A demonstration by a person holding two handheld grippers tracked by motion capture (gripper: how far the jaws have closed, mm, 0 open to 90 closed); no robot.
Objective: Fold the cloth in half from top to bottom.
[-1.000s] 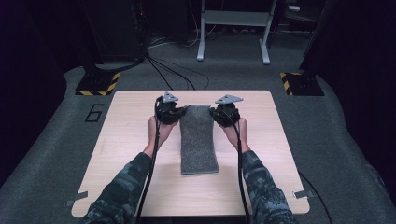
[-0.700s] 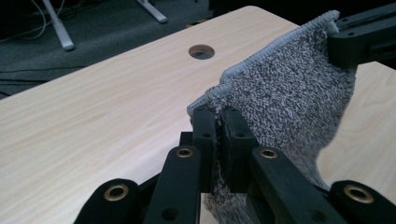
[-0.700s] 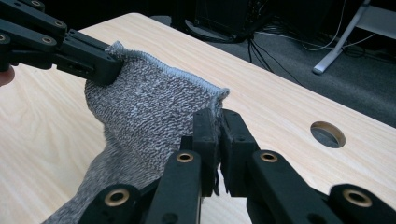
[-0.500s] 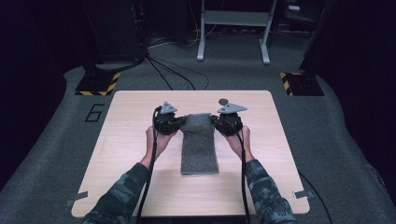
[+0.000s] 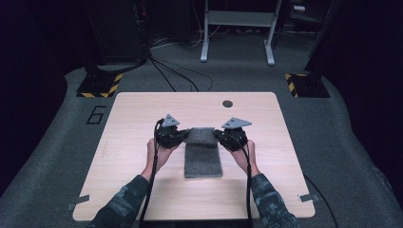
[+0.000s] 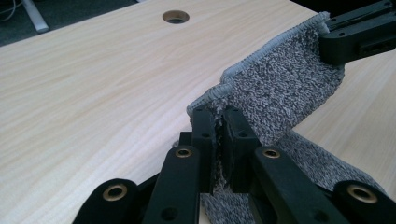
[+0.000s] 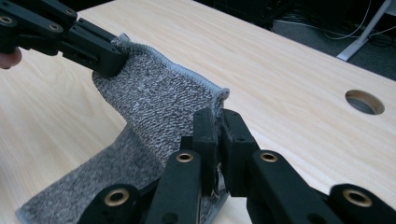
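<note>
Jaws of the left gripper point(image 6: 217, 135) are pinching one far corner of a grey knitted cloth point(image 5: 203, 154), and the right gripper point(image 7: 218, 135) is clamping the other far corner, its jaws pressed together on the hemmed edge. Between them the cloth's far end is hanging lifted and curving over, while its near part is lying flat on the wooden table point(image 5: 142, 109), toward six o'clock from the grippers. Hands and patterned sleeves are reaching in from six o'clock. Toward one o'clock a round hole point(image 5: 227, 103) is sitting in the tabletop.
</note>
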